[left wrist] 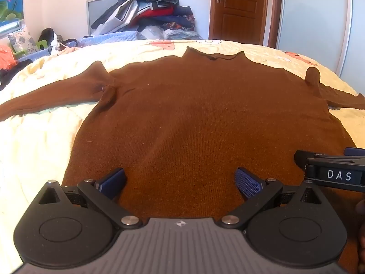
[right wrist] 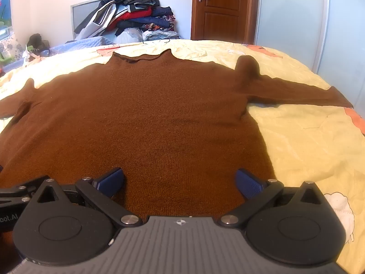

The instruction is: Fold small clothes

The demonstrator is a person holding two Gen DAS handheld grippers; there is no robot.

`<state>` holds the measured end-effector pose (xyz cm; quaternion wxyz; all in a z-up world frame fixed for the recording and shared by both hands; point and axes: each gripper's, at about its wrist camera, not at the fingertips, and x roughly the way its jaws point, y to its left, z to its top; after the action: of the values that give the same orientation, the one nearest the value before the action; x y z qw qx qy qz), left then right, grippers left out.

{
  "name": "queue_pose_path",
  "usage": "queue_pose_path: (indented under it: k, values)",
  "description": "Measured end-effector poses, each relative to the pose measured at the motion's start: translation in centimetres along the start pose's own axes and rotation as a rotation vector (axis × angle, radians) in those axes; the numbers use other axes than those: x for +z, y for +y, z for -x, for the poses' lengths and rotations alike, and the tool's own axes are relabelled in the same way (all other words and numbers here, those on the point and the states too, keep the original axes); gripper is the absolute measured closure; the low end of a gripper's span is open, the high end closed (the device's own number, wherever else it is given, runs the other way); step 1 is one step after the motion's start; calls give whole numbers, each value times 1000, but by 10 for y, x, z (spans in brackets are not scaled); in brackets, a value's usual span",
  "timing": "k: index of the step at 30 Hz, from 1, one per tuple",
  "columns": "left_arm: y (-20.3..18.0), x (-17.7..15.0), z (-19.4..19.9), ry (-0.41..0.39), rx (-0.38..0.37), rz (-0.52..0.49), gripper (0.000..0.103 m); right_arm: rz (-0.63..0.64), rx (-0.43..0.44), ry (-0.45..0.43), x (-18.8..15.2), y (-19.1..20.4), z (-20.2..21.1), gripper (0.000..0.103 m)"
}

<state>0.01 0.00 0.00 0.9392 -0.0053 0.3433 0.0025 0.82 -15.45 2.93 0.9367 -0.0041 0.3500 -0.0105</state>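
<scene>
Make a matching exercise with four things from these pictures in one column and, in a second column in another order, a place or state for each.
Things:
1. brown knitted sweater
2. pale yellow printed bed cover
3. pile of dark jackets and clothes
4. brown wooden door

Places or states:
A. closed, in the far wall
B. spread flat, sleeves out to both sides
C. heaped behind the far edge of the bed
D. lying under the sweater

Pairs: 1-B, 2-D, 3-C, 4-A

Both the left tongs and the right tongs stand open above the sweater's hem.
</scene>
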Motion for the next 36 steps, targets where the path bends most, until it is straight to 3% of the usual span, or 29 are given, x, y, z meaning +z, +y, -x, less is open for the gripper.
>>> queue_pose_path:
  k: [36]
  values:
    - [1, 0, 1, -4, 12, 8, 0, -1, 1, -3, -1, -1, -1, 0]
